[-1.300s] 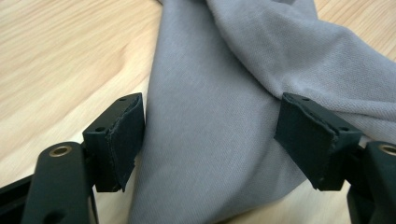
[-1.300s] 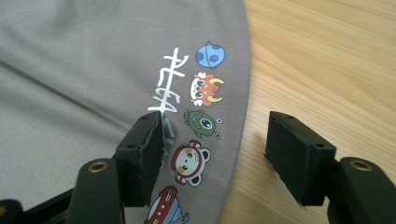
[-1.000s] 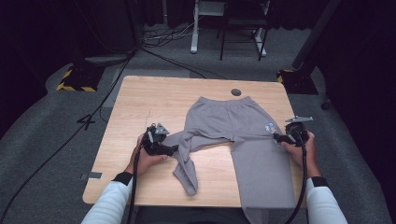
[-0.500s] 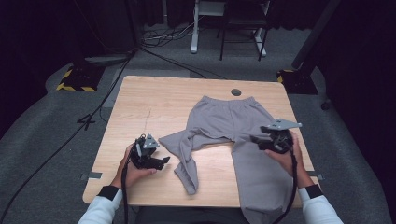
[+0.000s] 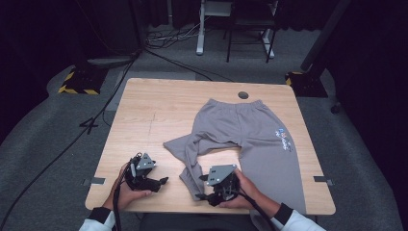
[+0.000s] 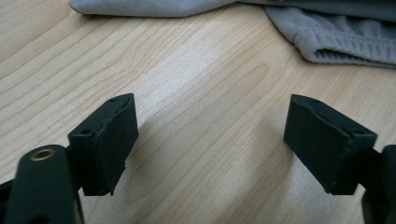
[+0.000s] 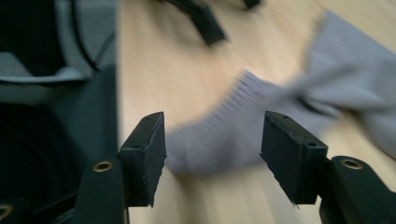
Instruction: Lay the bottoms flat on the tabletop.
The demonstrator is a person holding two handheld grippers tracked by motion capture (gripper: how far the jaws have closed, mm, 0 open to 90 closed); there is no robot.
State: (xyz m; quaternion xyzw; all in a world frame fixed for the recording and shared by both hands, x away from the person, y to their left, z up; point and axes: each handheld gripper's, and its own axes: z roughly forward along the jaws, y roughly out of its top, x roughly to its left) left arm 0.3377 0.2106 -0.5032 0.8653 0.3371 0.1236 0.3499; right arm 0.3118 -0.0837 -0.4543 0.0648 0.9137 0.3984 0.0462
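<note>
Grey pants (image 5: 250, 139) lie flat on the table (image 5: 159, 110), one leg bent across and not folded yet; its cuff (image 7: 210, 140) sits between the right gripper (image 7: 212, 154)'s wide, just-narrowing jaws, left gripper (image 6: 210, 149)'s jaws, just opening, empty.

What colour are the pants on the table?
The pants are plain grey, seen best in the high view.
</note>
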